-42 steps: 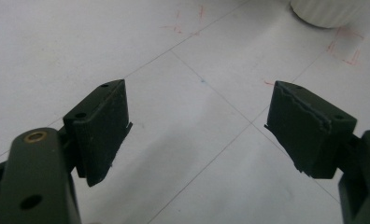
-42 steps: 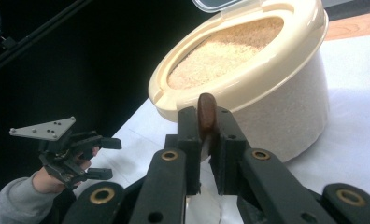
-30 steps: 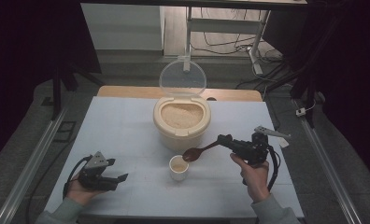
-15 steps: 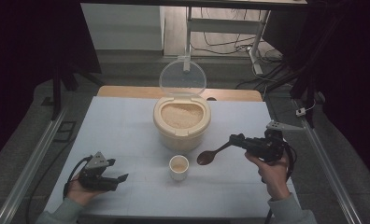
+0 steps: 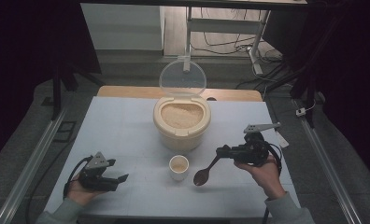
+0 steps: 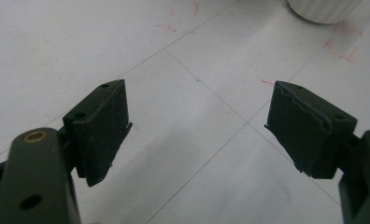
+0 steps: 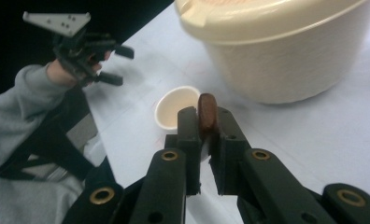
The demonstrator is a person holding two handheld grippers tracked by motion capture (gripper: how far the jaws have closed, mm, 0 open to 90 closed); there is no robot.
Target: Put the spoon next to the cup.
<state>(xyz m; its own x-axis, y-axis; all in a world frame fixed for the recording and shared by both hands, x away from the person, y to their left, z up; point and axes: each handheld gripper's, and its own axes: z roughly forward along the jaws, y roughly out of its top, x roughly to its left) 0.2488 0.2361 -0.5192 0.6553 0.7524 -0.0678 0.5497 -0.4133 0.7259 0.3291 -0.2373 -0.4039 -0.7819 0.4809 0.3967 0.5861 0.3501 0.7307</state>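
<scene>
Right hand-held gripper point(image 5: 223, 152) pulled its brown wooden spoon point(image 5: 202, 176) back off the small round cup point(image 5: 179, 166), clamped tight; left hand-held gripper point(image 5: 118, 179) gapes empty.

Spoon point(image 5: 202, 176) — now lower, beside cup point(image 5: 179, 167)

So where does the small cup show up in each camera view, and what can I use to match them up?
High view: the small cup stands at centre bottom, just left of the wooden spoon.
Left gripper view: I cannot make out the cup; a white, ribbed object at the top edge is too cut off to identify.
Right gripper view: the cup is at centre, just behind the spoon.
Shared landmark: the cream rice container behind the cup.
</scene>
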